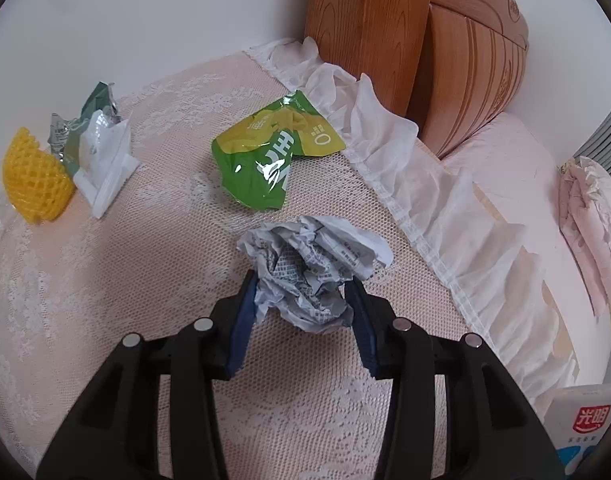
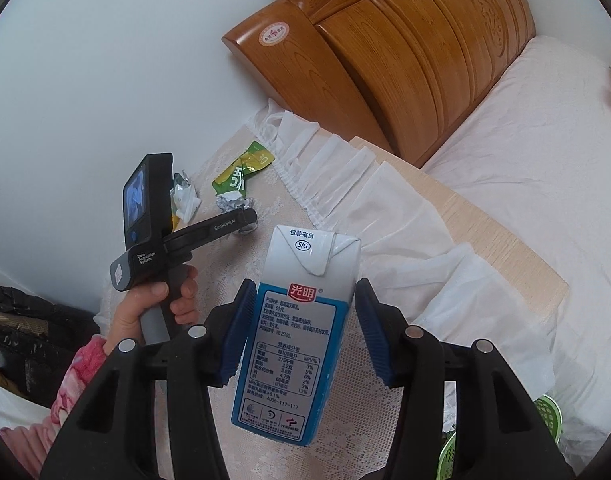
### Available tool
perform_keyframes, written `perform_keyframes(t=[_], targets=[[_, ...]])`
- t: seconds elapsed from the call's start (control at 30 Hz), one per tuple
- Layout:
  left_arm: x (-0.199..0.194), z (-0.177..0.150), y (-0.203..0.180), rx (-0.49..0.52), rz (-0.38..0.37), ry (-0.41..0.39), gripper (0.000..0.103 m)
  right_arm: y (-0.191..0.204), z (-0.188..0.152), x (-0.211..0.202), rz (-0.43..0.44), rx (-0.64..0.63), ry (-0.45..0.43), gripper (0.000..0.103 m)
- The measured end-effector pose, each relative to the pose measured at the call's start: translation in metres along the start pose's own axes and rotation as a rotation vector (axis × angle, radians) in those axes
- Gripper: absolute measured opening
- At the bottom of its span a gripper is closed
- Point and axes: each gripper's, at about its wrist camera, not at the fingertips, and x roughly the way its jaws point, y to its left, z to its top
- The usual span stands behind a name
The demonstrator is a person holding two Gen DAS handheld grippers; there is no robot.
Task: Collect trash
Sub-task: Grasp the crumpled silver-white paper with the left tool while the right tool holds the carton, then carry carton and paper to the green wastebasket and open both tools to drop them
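The crumpled ball of printed white paper point(image 1: 311, 276), light and springy, sits pinched at its near edge between the left gripper point(image 1: 301, 300) pads, near the green foil wrapper point(image 1: 271, 160). The right gripper point(image 2: 301, 320) clamps a stiff blue-and-white milk carton point(image 2: 297, 332) mid-body.

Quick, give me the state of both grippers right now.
Left gripper: closed on the crumpled paper, just above the lace cloth.
Right gripper: holding the milk carton.
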Motion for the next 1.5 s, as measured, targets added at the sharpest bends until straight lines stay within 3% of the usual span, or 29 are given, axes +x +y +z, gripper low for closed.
perform_keyframes(t=[0.17, 0.43, 0.67, 0.7, 0.77, 0.87, 0.93, 1.13, 1.3, 1.4, 1.47, 1.5], targets=[[-0.052, -0.027, 0.002, 0.02, 0.013, -0.049, 0.043, 0.01, -0.01, -0.006, 0.029, -0.062, 0.021, 0.052], [-0.144, -0.111, 0.011, 0.011, 0.018, -0.089, 0.043, 0.023, -0.041, -0.033, 0.031, -0.167, 0.055, 0.047], [-0.164, -0.152, 0.019, -0.031, 0.042, -0.077, 0.043, 0.027, -0.057, -0.016, 0.002, -0.176, 0.076, 0.049], [-0.164, -0.154, 0.021, -0.034, 0.044, -0.073, 0.043, 0.03, -0.056, -0.015, -0.009, -0.182, 0.068, 0.052], [-0.167, -0.156, 0.025, -0.045, 0.04, -0.075, 0.043, 0.038, -0.055, -0.014, -0.052, -0.201, 0.035, 0.074], [-0.172, -0.159, 0.033, -0.052, 0.031, -0.086, 0.043, 0.05, -0.051, -0.003, -0.137, -0.224, -0.007, 0.091], [-0.172, -0.16, 0.038, -0.056, 0.03, -0.089, 0.043, 0.051, -0.05, 0.006, -0.18, -0.214, -0.017, 0.095], [-0.167, -0.162, 0.056, -0.062, 0.007, -0.071, 0.043, 0.059, -0.048, 0.055, -0.228, -0.152, 0.024, 0.096], [-0.161, -0.163, 0.067, -0.051, -0.014, -0.057, 0.043, 0.082, -0.058, 0.085, -0.399, -0.268, -0.003, 0.096], [-0.157, -0.162, 0.069, -0.04, -0.024, -0.043, 0.043, 0.078, -0.06, 0.095, -0.443, -0.289, 0.002, 0.094], [-0.156, -0.163, 0.069, -0.026, -0.029, -0.042, 0.043, 0.067, -0.059, 0.096, -0.436, -0.269, 0.013, 0.065], [-0.156, -0.163, 0.068, -0.019, -0.03, -0.044, 0.043, 0.062, -0.058, 0.095, -0.424, -0.258, 0.019, 0.059]])
